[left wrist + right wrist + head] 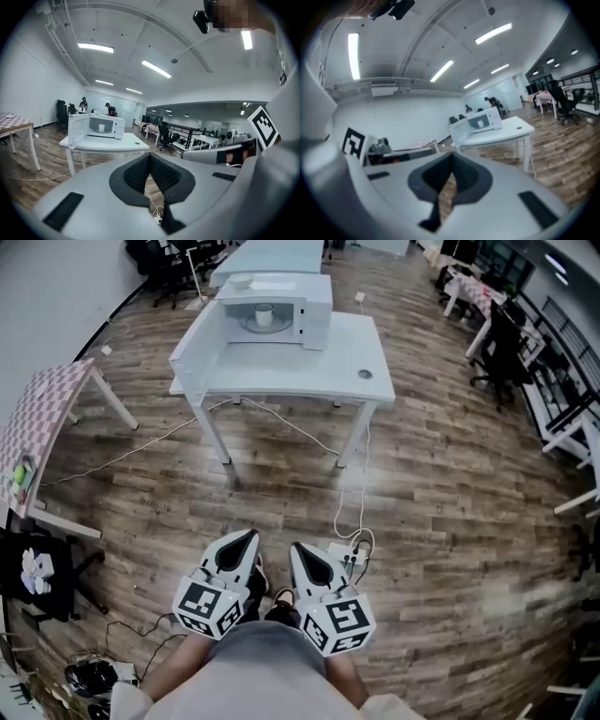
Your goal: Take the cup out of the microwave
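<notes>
A trip is the nearest hazard: a white cable (281, 423) and a white power strip (342, 554) lie on the wooden floor (450, 493) between the person and the white rectangular table (347, 371). They could be caught underfoot on the approach.

The left claw (251, 535) and the right claw (296, 547) are both pressed together on nothing and are held low, well apart from the table. If a claw is not spread before it enters the cavity, the cup is likely to be pushed over rather than gripped.

The opened door (197, 348) of the white boxy microwave oven (314, 301), which stands at the table's far left corner, juts out along the left edge. It could be struck by the left claw if the reach is made from that side.

The small white cylindrical cup (264, 315) is seen upright in the middle of the open cavity, apparently on the round turntable. A handle and any contents cannot be made out, so a spill on a tilted lift cannot be ruled out.
</notes>
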A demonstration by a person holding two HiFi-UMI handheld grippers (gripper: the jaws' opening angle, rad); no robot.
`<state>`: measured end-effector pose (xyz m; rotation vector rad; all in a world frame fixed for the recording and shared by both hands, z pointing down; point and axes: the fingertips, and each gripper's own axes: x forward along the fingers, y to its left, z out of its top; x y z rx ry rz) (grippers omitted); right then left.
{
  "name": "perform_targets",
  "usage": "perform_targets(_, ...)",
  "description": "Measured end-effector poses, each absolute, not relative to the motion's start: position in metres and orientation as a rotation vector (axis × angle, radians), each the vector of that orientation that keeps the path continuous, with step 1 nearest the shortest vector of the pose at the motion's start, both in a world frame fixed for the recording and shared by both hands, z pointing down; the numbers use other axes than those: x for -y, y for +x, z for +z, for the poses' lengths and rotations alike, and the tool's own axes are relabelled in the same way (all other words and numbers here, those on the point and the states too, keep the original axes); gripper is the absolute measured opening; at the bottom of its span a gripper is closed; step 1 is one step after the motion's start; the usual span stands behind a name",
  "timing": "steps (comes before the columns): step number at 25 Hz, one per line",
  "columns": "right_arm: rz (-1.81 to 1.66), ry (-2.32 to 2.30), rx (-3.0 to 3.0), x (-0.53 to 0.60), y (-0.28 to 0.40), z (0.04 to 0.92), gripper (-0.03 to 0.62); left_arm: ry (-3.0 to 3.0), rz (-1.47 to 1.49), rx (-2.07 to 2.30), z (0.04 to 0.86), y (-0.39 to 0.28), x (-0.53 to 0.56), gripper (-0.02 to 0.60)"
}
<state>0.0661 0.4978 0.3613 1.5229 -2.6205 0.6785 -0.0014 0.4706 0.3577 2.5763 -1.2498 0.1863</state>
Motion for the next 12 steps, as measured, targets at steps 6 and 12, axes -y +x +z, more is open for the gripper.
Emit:
perform_targets(6, 0.624, 1.488, 2.64, -0.479, 0.048, 0.357, 0.021, 2.562, 0.173, 1.29, 0.36, -0.009, -0.447, 0.011)
perform_targets(12, 0.585, 1.388, 2.624, -0.451, 0.026, 0.355, 0.021, 2.575, 0.134, 1.266, 0.355, -0.017, -0.421, 0.011)
